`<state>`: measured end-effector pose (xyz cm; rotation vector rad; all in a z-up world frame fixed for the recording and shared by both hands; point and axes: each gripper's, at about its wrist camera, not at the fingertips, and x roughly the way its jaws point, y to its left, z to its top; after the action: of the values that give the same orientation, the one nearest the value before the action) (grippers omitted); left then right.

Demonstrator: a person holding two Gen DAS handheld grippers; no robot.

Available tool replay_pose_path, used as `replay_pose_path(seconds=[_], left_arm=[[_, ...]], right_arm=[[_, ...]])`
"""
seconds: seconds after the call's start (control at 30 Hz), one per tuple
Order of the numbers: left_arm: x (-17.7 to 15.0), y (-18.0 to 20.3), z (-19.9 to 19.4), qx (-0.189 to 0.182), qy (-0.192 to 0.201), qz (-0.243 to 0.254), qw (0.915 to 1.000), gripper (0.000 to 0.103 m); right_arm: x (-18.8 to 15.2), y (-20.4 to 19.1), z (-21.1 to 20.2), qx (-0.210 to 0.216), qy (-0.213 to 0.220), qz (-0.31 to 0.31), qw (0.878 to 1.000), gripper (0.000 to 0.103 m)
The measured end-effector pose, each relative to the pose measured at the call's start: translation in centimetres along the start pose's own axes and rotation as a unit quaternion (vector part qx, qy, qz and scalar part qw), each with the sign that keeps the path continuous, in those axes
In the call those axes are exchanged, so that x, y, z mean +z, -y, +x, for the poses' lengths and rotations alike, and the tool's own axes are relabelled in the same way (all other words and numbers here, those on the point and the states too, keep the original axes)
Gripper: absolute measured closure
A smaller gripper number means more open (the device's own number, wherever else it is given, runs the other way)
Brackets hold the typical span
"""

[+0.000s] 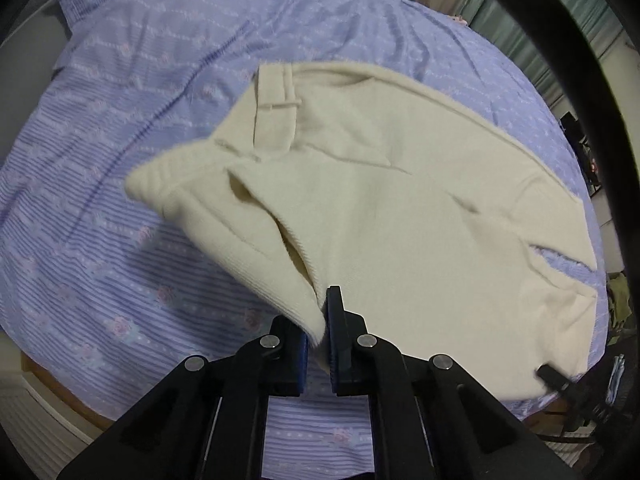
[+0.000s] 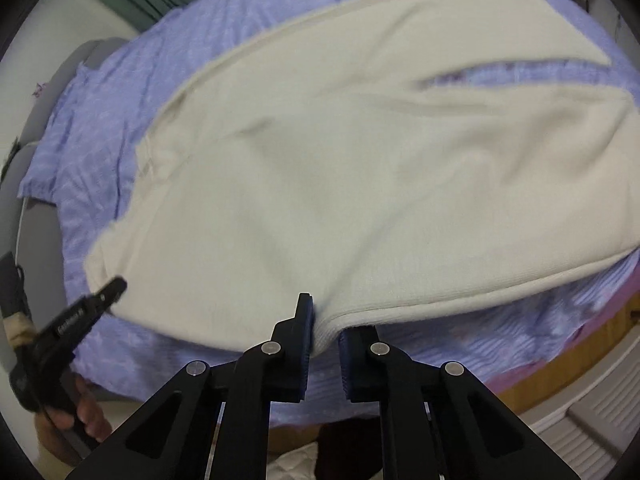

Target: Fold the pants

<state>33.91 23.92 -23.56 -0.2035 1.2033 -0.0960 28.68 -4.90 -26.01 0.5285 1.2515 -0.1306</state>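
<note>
My left hand-held gripper (image 1: 320,344) and right hand-held gripper (image 2: 325,332) each pinched tight on the cream pants' (image 1: 400,220) near edge above the lavender bedsheet (image 1: 120,120).

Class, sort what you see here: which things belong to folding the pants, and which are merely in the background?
Part of the job:
cream pants
left gripper, shut on the pants' edge
right gripper, shut on the pants' edge

Just lying about:
lilac bedspread
green curtain
</note>
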Motion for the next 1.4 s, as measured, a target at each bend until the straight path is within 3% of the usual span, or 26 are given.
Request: replay_pose_path(seconds=[0.17, 0.37, 0.53, 0.67, 0.83, 0.87, 0.9, 0.93, 0.97, 1.07, 1.2, 1.33, 1.4], left_arm=[[4.6, 1.6, -2.5, -0.007, 0.076, 0.013, 0.9970, 0.093], [13.9, 4.0, 0.3, -0.026, 0.145, 0.020, 0.9890, 0.093], [21.9, 4.1, 7.6, -0.028, 0.105, -0.014, 0.9940, 0.093], [25.0, 3.6, 12.4, -0.024, 0.068, -0.029, 0.9970, 0.092], [27.2, 3.5, 17.1, -0.018, 0.014, -0.043, 0.9988, 0.084], [27.3, 3.2, 17.5, -0.018, 0.008, -0.051, 0.9985, 0.079], [27.3, 3.4, 17.3, -0.010, 0.011, -0.058, 0.9982, 0.059], [27.3, 3.3, 16.6, 0.008, 0.026, -0.065, 0.9975, 0.045], [27.4, 3.0, 15.7, 0.025, 0.051, -0.071, 0.9959, 0.024], [27.5, 3.2, 13.0, 0.025, 0.083, -0.064, 0.9942, 0.021], [26.3, 4.6, 9.4, 0.019, 0.099, -0.007, 0.9949, 0.021], [23.6, 7.7, 5.2, 0.019, 0.131, 0.085, 0.9875, 0.021], [22.2, 9.1, 2.8, 0.014, 0.141, 0.117, 0.9830, 0.021]], right_arm=[[6.5, -1.5, -4.2, 0.029, 0.103, -0.010, 0.994, 0.090], [16.9, -4.2, -2.4, 0.035, 0.191, -0.039, 0.980, 0.090], [25.5, -6.9, 3.8, 0.016, 0.178, -0.056, 0.982, 0.090], [29.4, -7.5, 8.9, -0.019, 0.138, -0.081, 0.987, 0.090], [30.4, -7.6, 13.1, -0.068, 0.096, -0.121, 0.986, 0.090], [30.8, -7.7, 13.6, -0.069, 0.087, -0.121, 0.986, 0.087], [31.1, -7.6, 13.8, -0.071, 0.075, -0.121, 0.987, 0.085], [31.3, -7.8, 13.7, -0.068, 0.066, -0.119, 0.988, 0.073], [31.4, -7.9, 13.3, -0.052, 0.065, -0.117, 0.990, 0.055], [31.3, -8.5, 11.4, -0.012, 0.078, -0.115, 0.990, 0.039], [29.5, -9.0, 8.8, 0.018, 0.089, -0.122, 0.988, 0.038], [26.9, -9.9, 4.0, 0.002, 0.160, -0.174, 0.972, 0.025], [26.0, -10.3, 1.1, -0.011, 0.182, -0.196, 0.964, 0.025]])
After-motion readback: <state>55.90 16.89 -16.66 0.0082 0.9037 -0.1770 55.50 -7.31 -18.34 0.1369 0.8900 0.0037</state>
